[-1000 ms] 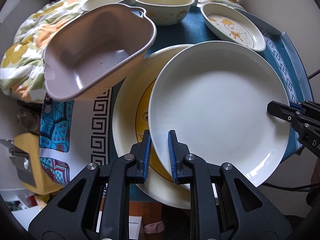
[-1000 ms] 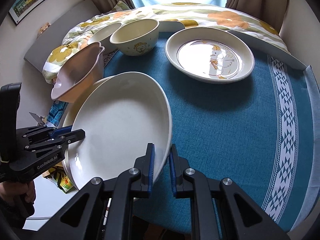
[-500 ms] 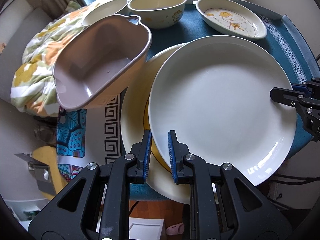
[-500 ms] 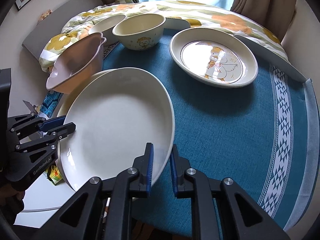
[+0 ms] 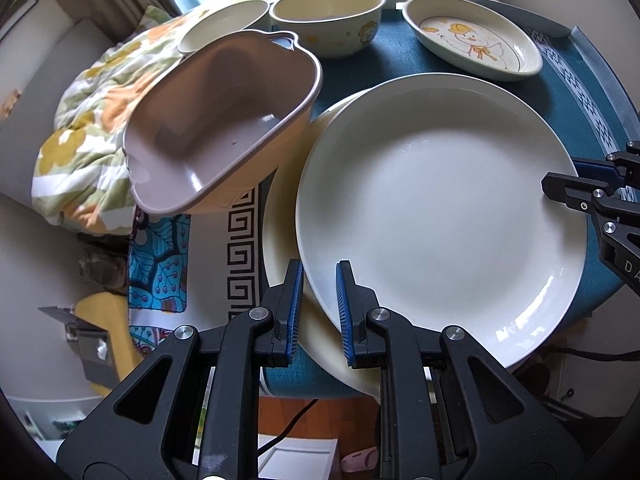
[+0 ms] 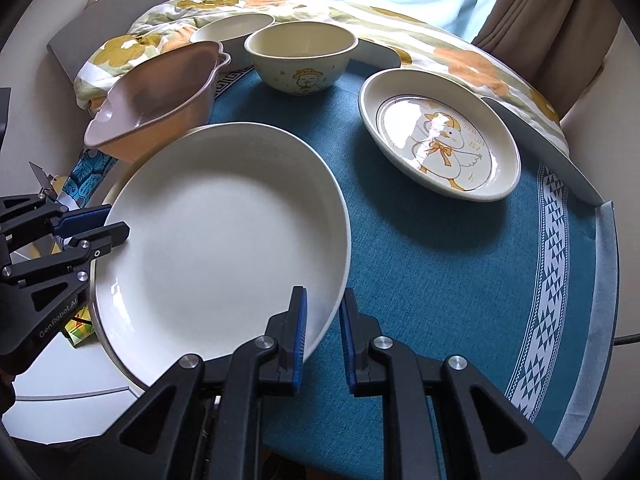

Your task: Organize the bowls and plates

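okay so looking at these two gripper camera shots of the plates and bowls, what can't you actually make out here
- Cream plate under the white plate, both views: the white plate covers all but a crescent of rim, so its pattern is hidden.
- Small white bowl, both views: the pink dish and duck bowl hide its base.
- Right hand-held gripper, left wrist view: cut off by the frame edge.
- Person's hands: out of view.

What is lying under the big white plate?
Under the white plate a cream plate shows at its left edge. Its middle is covered, so its pattern cannot be seen.
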{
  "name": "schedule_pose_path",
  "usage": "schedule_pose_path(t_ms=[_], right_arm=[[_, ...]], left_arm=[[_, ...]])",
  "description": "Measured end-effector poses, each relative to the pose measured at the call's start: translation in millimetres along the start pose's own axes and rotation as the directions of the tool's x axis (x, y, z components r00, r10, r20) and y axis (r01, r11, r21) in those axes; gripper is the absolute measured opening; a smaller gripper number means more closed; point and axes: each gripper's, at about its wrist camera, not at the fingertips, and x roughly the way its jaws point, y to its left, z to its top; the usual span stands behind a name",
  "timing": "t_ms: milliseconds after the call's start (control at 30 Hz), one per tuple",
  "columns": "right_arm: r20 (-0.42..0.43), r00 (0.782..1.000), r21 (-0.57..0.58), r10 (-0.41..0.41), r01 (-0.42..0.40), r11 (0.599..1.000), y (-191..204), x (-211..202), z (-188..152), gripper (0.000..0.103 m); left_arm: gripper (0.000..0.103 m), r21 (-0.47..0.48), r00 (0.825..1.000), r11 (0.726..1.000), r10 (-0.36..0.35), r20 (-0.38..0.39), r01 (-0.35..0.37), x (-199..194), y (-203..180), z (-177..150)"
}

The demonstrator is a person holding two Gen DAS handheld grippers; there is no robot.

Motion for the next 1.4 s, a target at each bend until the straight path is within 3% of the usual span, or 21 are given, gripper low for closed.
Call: schedule_pose_path(t_ms=[900, 1233, 1400], right_arm=[[-0.003, 0.997, -0.044, -0.077, 0.077, 0.996, 14.8, -0.7, 0.7, 0.015], [0.011, 0.998, -0.001, -0.068, 0.068, 0.998, 12.2, -5.8, 1.6, 0.015], [0.092, 0.995, 0.109, -0.033, 0.023, 0.994, -14.5, -41.4, 8.0, 0.015]], left_arm=[[0.014, 0.037, 0.996, 0.995, 0.088, 0.028, -0.089, -7.6, -6.6, -5.1], [0.014, 0.003, 0.999, 1.0, 0.025, 0.024, -0.025, -11.6, 3.5, -4.5], [0.014, -0.009, 0.994, 1.0, -0.013, 0.104, 0.014, -49.6, 8.0, 7.8]])
